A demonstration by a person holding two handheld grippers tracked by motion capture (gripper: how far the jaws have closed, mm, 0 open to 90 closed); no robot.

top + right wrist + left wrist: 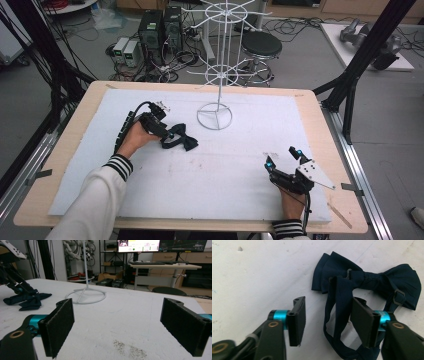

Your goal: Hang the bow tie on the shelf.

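The table [310, 107] has a white mat [225, 170] with lots of bare room in the middle and all along the 6 o'clock edge. A tall white wire stand [216, 116] sits toward 12 o'clock, and its round foot and thin pole are in the way there. A dark bow tie [181, 137] lies just at 9 o'clock from that foot, with its strap looped between the open fingers [297, 320] of the left gripper [167, 135]. The right gripper [284, 156] sits near 4 o'clock, spread wide, with bare mat between it and the stand.
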